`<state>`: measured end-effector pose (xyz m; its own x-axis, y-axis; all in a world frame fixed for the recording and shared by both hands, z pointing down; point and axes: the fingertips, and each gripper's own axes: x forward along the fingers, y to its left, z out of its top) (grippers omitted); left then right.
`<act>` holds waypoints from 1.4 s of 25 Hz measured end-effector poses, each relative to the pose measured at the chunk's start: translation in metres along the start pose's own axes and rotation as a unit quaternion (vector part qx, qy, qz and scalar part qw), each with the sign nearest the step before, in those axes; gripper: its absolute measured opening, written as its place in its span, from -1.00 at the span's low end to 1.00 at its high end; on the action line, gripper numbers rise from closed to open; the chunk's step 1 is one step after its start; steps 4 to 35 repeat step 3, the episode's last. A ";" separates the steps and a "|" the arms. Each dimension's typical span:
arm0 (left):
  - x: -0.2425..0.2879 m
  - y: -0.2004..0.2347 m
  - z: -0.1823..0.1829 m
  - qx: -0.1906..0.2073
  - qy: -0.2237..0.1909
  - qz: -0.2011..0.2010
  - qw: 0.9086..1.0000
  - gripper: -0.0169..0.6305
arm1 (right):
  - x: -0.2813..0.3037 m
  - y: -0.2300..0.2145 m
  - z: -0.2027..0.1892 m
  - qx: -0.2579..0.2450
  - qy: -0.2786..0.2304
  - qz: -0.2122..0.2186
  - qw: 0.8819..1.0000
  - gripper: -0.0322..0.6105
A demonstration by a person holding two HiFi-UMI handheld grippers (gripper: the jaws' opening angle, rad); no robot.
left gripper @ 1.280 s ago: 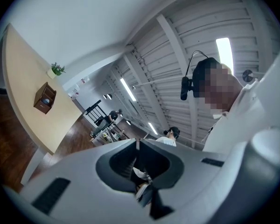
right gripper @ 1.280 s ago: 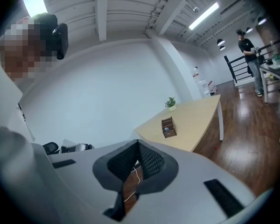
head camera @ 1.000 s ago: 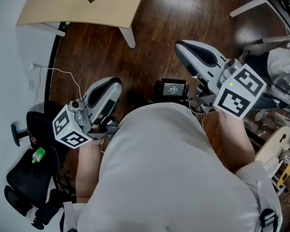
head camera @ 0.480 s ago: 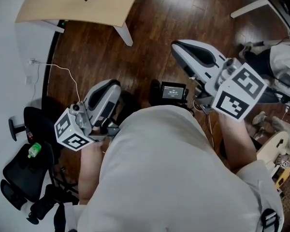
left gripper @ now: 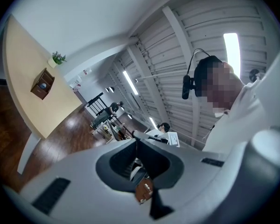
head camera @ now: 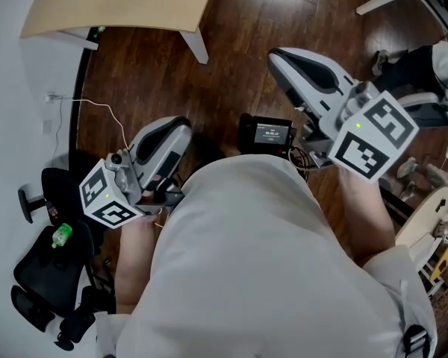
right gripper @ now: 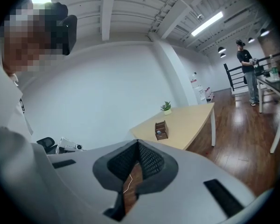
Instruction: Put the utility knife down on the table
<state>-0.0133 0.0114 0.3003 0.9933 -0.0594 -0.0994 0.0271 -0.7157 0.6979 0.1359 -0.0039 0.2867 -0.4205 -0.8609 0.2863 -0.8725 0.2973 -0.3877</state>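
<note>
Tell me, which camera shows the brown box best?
The right gripper view: the brown box sits whole and upright on the table. The left gripper view shows it tilted sideways; the head view crops it.

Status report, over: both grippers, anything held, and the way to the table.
Left gripper shut, empty. Right gripper shut, empty. No utility knife in any view. Table ahead across wood floor, nothing seen blocking.

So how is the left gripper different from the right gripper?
In the head view the left gripper looks smaller and sits lower in the picture, close to the person's shirt. The right gripper looks bigger and reaches further out over the floor. The left gripper slants toward the picture's upper right, the right gripper toward its upper left. Both are white, shut and hold nothing.
</note>
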 end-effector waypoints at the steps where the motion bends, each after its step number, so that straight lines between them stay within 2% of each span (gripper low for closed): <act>1: -0.003 0.001 -0.001 -0.001 0.001 0.000 1.000 -0.94 | 0.001 0.002 -0.002 0.000 -0.001 -0.002 1.000 -0.89; 35: -0.007 0.003 -0.003 -0.003 0.002 0.000 1.000 -0.94 | 0.003 0.005 -0.006 0.000 -0.001 -0.004 1.000 -0.89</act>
